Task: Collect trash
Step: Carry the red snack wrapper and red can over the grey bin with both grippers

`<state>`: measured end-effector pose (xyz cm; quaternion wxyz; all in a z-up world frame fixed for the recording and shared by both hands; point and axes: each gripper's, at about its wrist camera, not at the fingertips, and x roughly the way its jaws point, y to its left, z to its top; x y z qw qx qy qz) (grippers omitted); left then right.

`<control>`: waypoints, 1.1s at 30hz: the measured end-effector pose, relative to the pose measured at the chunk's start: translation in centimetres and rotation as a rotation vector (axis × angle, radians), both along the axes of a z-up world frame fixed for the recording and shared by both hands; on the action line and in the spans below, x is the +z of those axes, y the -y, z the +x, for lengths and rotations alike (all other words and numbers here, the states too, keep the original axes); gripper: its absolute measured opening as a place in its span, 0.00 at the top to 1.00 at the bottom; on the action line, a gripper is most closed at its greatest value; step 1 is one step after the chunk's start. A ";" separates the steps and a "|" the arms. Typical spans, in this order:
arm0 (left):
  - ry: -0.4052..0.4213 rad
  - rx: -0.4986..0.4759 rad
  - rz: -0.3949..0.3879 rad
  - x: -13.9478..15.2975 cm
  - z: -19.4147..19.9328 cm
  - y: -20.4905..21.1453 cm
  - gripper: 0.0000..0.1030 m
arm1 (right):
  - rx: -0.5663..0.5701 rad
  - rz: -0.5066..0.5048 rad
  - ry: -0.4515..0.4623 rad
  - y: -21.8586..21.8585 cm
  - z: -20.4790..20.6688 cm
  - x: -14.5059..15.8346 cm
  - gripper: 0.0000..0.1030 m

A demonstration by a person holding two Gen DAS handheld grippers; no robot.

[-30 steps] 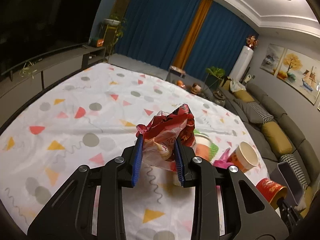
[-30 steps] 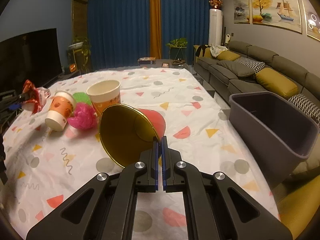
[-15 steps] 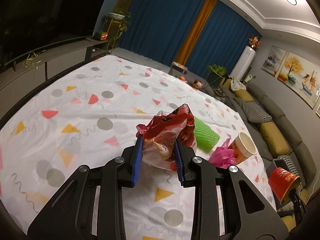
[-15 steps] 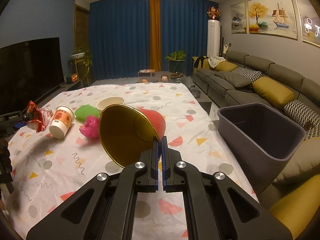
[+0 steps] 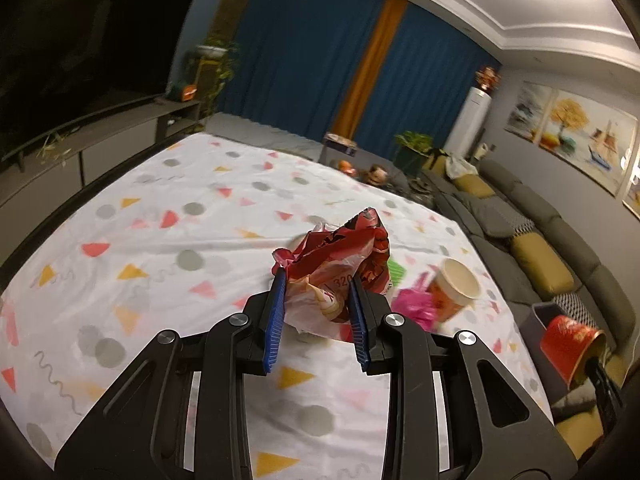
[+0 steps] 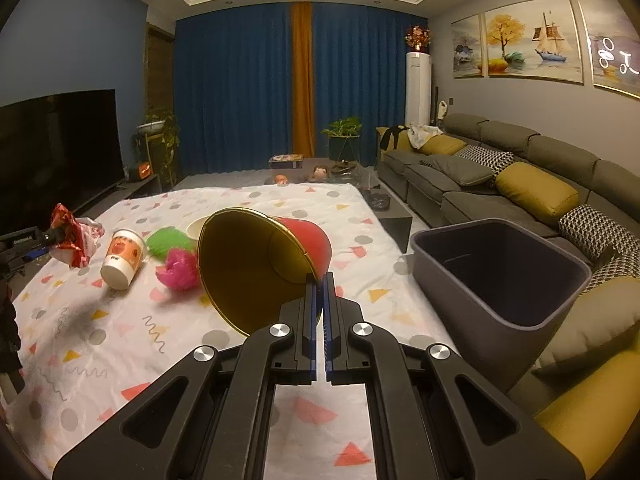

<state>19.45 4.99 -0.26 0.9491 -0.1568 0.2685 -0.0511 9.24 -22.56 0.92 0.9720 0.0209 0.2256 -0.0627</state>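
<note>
My left gripper [image 5: 318, 280] is shut on a crumpled red and white snack wrapper [image 5: 340, 260], held above the patterned tablecloth [image 5: 160, 240]. The right wrist view shows that wrapper [image 6: 74, 242] at the far left. My right gripper [image 6: 319, 280] is shut on the rim of a red paper cup with a gold inside [image 6: 256, 268], lifted off the table, its mouth toward the camera. In the left wrist view the red cup [image 5: 570, 344] hangs at the lower right beside the bin [image 5: 540, 314]. A grey bin [image 6: 500, 276] stands open to the right of the table.
An orange and white paper cup [image 6: 122, 258] lies tipped on the cloth beside a pink crumpled ball [image 6: 178, 270] and a green piece [image 6: 168, 240]. A second paper cup [image 6: 196, 228] stands behind the red cup. A grey sofa [image 6: 520, 184] runs along the right, a TV [image 6: 60, 152] at left.
Both grippers have risen and drawn back from the table with their loads. In the right wrist view the bin has come nearer the centre and the table has dropped lower.
</note>
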 end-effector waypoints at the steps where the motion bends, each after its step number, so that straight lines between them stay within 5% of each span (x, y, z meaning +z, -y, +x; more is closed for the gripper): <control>1: 0.005 -0.013 0.007 0.2 -0.1 0.7 0.73 | -0.005 -0.001 0.005 0.3 -0.1 0.1 0.97; 20: 0.110 -0.463 0.083 4.5 -0.9 23.5 0.72 | -0.268 -0.005 0.085 11.1 -2.3 2.8 0.97; 33: 0.123 -0.625 0.116 4.6 0.0 35.2 0.72 | -0.395 0.001 0.065 17.2 -2.1 1.8 0.97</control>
